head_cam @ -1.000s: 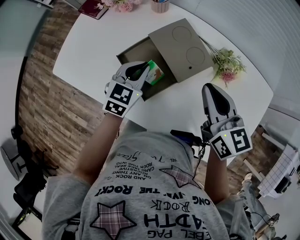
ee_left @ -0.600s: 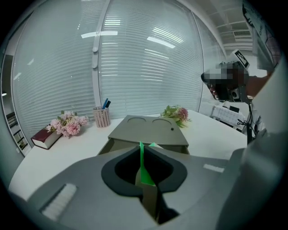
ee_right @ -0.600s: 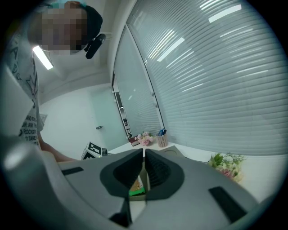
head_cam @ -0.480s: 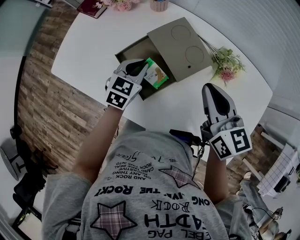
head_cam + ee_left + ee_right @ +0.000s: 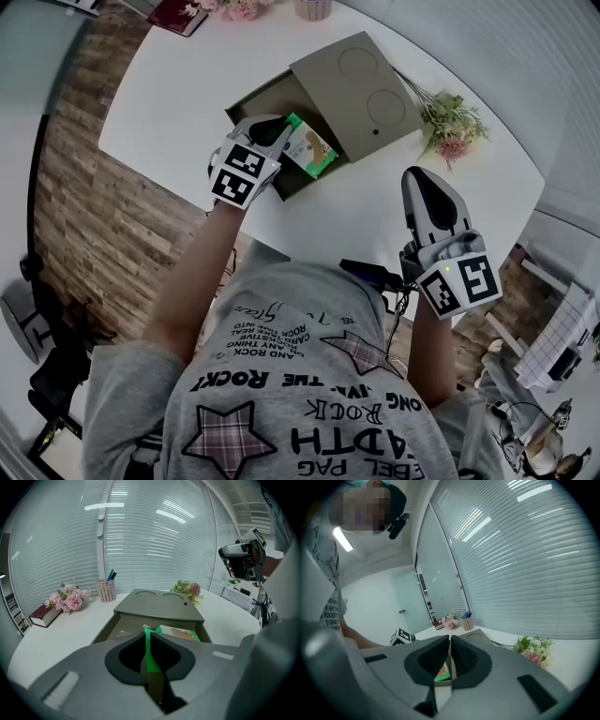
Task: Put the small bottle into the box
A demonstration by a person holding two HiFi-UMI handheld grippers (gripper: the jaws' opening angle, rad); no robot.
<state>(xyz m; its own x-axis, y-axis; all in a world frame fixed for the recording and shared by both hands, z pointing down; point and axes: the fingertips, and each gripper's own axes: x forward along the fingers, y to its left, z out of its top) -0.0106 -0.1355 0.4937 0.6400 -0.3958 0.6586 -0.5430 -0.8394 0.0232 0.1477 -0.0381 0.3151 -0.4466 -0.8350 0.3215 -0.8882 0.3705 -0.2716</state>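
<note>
Points left gripper, jaws slightly parted and just opening, nothing gripped, at green packet just ahead in box; right gripper closed, empty.

Small bottle: green-edged, with a pale printed face up (it looks more like a flat pack than a round bottle), lying inside the box just beside the lid.
Box: drab grey-brown, shallow, open, on the white counter.
Lid: same colour, two pressed circles, slid partly off the box.
</note>
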